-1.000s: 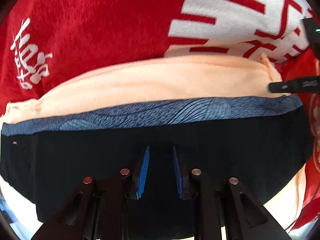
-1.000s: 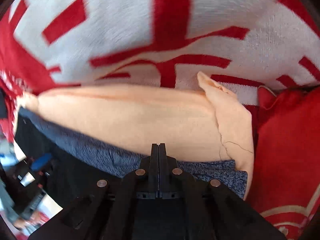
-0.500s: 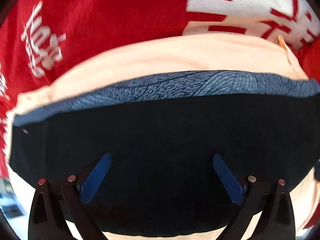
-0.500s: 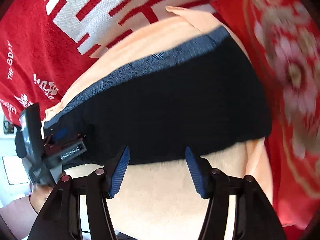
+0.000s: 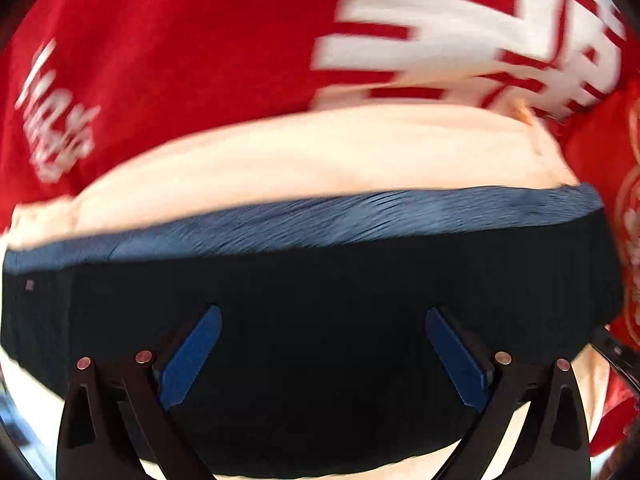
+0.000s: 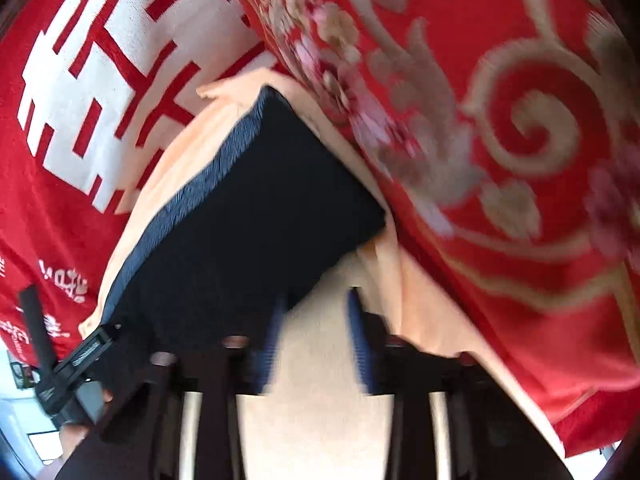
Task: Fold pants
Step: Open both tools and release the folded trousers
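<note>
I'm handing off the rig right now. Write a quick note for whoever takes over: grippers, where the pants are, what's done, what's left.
Left gripper: open, holding nothing, above the dark folded pants.
Right gripper: open, holding nothing, over the peach cloth just off the pants' near edge; this view is motion-blurred.
Pants: lie as a compact rectangle, blue-grey waistband along one long edge, on the peach cloth over the red blanket.
Done: the fold looks complete and released.
Left: probably just check the edges are square, then retreat.

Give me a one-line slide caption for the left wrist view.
Left gripper open above the folded dark pants, blue waistband on the far side, on peach cloth over a red blanket.
</note>
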A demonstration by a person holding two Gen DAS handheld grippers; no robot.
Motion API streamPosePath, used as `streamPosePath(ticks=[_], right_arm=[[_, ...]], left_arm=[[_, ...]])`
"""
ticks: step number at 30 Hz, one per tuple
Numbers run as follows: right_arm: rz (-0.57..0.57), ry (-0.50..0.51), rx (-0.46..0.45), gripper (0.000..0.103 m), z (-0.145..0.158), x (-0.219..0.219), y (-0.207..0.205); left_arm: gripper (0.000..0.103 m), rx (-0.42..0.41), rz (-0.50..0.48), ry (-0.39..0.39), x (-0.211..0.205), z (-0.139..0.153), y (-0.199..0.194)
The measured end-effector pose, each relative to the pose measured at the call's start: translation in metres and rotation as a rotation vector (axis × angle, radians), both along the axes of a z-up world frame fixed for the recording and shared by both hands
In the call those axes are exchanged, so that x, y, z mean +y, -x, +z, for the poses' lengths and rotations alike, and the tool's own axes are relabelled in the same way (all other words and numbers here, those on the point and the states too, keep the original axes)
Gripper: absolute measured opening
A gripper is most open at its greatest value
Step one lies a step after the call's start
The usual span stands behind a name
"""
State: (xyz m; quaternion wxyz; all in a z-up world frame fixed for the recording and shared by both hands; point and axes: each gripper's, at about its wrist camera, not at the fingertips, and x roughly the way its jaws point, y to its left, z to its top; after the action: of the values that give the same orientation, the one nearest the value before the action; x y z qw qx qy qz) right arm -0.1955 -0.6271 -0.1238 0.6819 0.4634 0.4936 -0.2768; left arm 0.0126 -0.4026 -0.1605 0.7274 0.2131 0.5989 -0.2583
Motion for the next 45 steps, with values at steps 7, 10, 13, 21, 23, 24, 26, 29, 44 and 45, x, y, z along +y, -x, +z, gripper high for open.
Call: streamPosePath(ticks=[7, 10, 13, 21, 23, 24, 26, 29, 44, 45], right_arm=[[0.134, 0.201, -0.069, 0.006, 0.048, -0.003, -0.034], [0.190, 0.134, 0.055, 0.008, 0.020, -0.002, -0.039], [0.127, 0.038, 0.091, 0.008, 0.006, -0.006, -0.016], [0.215, 0.136, 0.001, 0.036, 0.037, -0.002, -0.044], [0.256, 0.169, -0.014, 0.044, 0.034, -0.012, -0.072], [0.283, 0.181, -0.016, 0.044, 0.031, -0.015, -0.086], [0.322, 0.184, 0.004, 0.044, 0.021, -0.020, -0.105], [0.378, 0.154, 0.031, 0.044, -0.002, -0.029, -0.126], [0.348, 0.013, 0.052, 0.047, 0.010, 0.026, -0.082], [0.354, 0.000, 0.051, 0.047, 0.011, 0.038, -0.080]], left_arm=[[0.103, -0.074, -0.067, 0.067, -0.030, 0.030, 0.015], [0.103, -0.036, -0.089, 0.005, -0.035, 0.014, 0.012], [0.103, -0.011, -0.091, -0.028, -0.030, -0.001, 0.016], [0.103, 0.032, -0.091, -0.007, -0.013, -0.011, 0.015], [0.103, 0.050, -0.092, -0.007, -0.014, -0.011, 0.011], [0.103, 0.058, -0.087, -0.006, -0.014, -0.011, 0.009], [0.103, 0.060, -0.076, -0.004, -0.003, -0.011, 0.005], [0.103, 0.050, -0.064, -0.014, 0.002, -0.009, 0.000], [0.103, 0.060, 0.156, -0.092, 0.135, 0.030, -0.035], [0.103, 0.060, 0.167, -0.093, 0.147, 0.031, -0.038]])
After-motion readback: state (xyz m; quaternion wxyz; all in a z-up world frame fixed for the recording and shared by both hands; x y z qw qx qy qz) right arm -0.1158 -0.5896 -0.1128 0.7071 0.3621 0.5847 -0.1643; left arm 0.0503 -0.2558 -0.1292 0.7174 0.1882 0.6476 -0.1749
